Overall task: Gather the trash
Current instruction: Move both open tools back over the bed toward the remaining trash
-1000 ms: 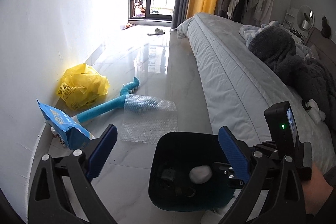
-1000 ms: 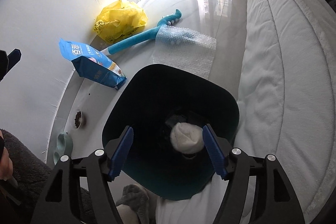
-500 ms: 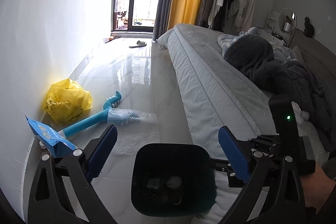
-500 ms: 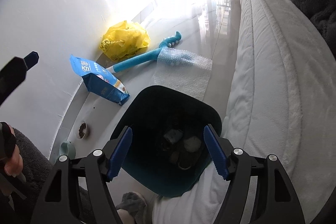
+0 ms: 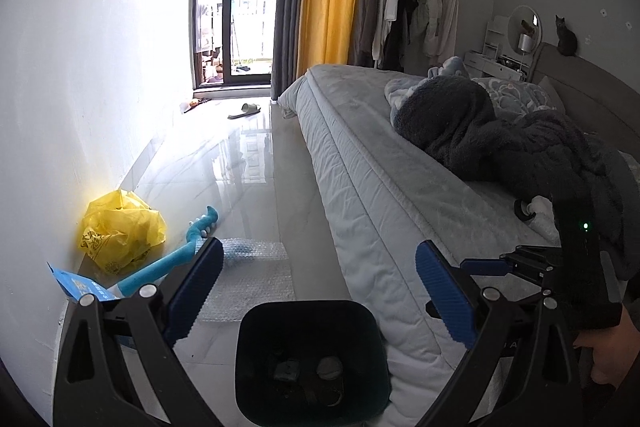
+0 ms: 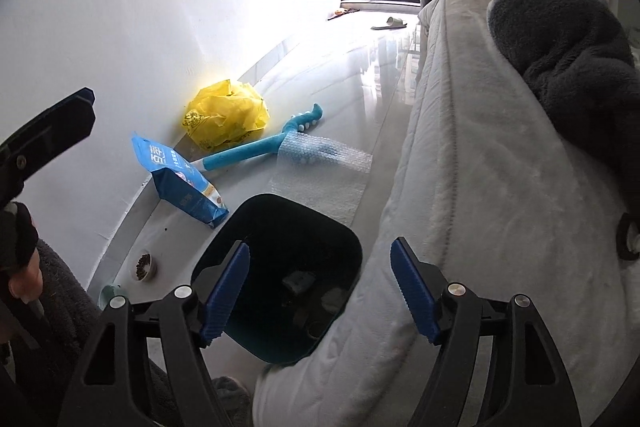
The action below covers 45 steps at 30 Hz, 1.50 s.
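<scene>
A dark teal trash bin (image 5: 304, 305) (image 6: 280, 198) stands on the floor against the bed's side, with a pale crumpled wad (image 5: 330, 367) and other scraps inside. My left gripper (image 5: 318, 251) hangs open above and behind it, nothing between its blue pads. My right gripper (image 6: 320, 245) is open too, over the bin's near rim, holding nothing. Beyond the bin lie a sheet of bubble wrap (image 5: 256, 279) (image 6: 324, 183), a blue packet (image 5: 80, 285) (image 6: 180, 183) and a crumpled yellow plastic bag (image 5: 120, 227) (image 6: 226, 119) by the wall.
A teal foam stick (image 5: 176, 259) (image 6: 248, 155) lies partly under the bubble wrap. The bed (image 5: 380, 167) with a dark blanket (image 5: 480, 131) fills the right. A small bowl of pellets (image 6: 143, 265) sits by the wall. A slipper (image 5: 245, 110) lies near the balcony door.
Both grippers have risen and drawn back from the bin, which now sits lower and smaller in both views. More of the room and bed shows.
</scene>
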### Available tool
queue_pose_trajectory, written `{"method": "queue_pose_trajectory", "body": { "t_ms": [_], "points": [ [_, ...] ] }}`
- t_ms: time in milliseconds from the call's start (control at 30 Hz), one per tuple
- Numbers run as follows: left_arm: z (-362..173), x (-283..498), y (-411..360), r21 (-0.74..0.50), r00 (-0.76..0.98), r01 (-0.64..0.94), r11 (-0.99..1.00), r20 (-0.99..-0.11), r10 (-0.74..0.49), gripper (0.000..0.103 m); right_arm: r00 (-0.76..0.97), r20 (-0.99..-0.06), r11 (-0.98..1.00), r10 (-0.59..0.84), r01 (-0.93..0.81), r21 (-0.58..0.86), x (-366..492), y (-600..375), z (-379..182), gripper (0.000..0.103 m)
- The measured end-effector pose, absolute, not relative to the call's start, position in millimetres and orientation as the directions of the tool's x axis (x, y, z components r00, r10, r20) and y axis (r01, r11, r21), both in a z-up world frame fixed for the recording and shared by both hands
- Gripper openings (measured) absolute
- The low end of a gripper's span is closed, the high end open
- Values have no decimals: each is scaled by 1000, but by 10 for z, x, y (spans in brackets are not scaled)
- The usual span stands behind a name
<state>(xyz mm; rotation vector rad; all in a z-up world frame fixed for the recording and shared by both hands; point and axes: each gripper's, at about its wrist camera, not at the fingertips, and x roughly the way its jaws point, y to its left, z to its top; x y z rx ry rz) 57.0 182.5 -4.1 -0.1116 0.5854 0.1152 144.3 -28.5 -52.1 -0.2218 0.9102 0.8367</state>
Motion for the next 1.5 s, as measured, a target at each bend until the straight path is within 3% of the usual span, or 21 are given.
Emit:
{"method": "queue_pose_trajectory", "body": {
  "t_ms": [200,433,600,867,1200,1500],
  "points": [
    [-37,665,1627,-115,829,-81,990,-559,3,98,379,-744,693,551,-704,154,1537,-621,-391,74],
    [-28,917,1399,-60,828,42,997,-556,-68,98,434,-731,708,526,-700,94,1637,-890,-262,74],
    [-118,1098,1388,-93,819,79,993,-561,-118,98,483,-727,709,487,-705,6,1669,-1064,-231,74],
    [-218,1354,1224,-113,811,121,986,-562,-164,98,501,-721,731,479,-682,13,1795,-1339,-269,74],
    [-290,1637,813,-47,792,235,971,-570,-219,98,538,-708,775,457,-632,20,2056,-1798,-287,74],
    [-353,1903,523,-101,757,333,938,-565,-329,98,535,-704,791,467,-608,62,2143,-2117,-316,74]
  ]
}}
